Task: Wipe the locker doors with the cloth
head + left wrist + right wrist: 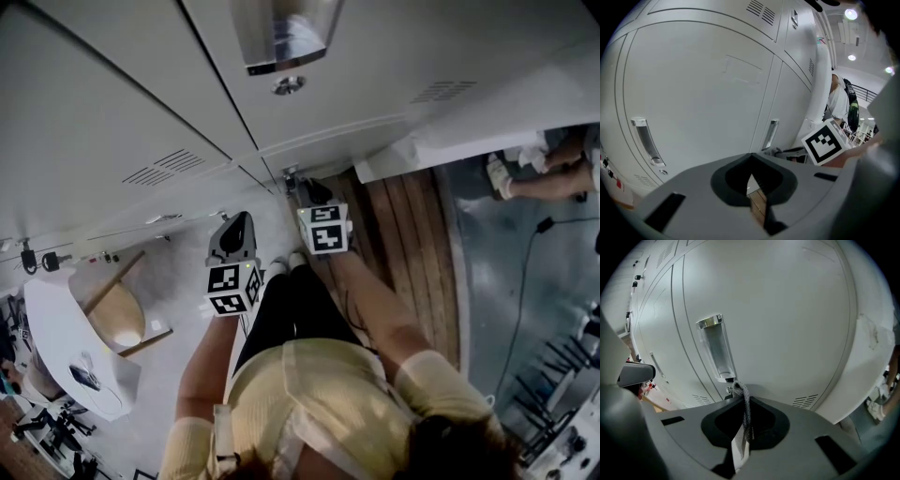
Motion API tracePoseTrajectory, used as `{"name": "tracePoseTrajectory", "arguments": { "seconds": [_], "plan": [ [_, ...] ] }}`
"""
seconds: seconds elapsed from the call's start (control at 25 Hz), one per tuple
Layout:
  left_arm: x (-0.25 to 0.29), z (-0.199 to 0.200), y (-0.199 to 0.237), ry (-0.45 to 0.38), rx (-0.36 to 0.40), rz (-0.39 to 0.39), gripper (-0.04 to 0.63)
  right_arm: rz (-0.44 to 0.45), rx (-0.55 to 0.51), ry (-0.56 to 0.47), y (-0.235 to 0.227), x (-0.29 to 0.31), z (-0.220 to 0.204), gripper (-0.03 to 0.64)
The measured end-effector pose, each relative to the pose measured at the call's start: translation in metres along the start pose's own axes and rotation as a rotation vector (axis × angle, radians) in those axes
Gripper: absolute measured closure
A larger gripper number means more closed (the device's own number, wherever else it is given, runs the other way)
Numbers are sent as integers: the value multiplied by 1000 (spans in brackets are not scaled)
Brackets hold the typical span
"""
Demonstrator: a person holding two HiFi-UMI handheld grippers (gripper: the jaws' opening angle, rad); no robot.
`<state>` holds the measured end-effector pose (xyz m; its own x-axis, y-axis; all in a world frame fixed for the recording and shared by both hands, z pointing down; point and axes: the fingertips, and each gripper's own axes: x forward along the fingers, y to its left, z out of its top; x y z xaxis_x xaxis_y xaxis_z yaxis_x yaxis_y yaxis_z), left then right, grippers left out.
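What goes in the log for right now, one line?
left gripper: shut, empty | right gripper: shut on cloth | cloth: just below handle of locker door | touching it: cannot tell

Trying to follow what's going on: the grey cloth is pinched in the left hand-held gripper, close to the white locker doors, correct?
No: the cloth is pinched in the right hand-held gripper, close to the white locker doors; the right gripper view shows it. The left hand-held gripper holds nothing.

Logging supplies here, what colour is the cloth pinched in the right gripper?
Mottled grey; the cloth shows best in the right gripper view.
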<state>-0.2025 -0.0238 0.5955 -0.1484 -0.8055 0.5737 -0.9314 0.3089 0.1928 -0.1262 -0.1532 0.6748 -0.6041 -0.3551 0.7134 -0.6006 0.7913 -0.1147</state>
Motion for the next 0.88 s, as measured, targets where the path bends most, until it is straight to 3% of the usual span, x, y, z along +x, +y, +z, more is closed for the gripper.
{"name": "tracePoseTrajectory", "arguments": {
  "seconds": [0.88],
  "plan": [
    [37,4,-33,43,45,-90,594,-151,85,-13,-75,-4,3,600]
  ]
}}
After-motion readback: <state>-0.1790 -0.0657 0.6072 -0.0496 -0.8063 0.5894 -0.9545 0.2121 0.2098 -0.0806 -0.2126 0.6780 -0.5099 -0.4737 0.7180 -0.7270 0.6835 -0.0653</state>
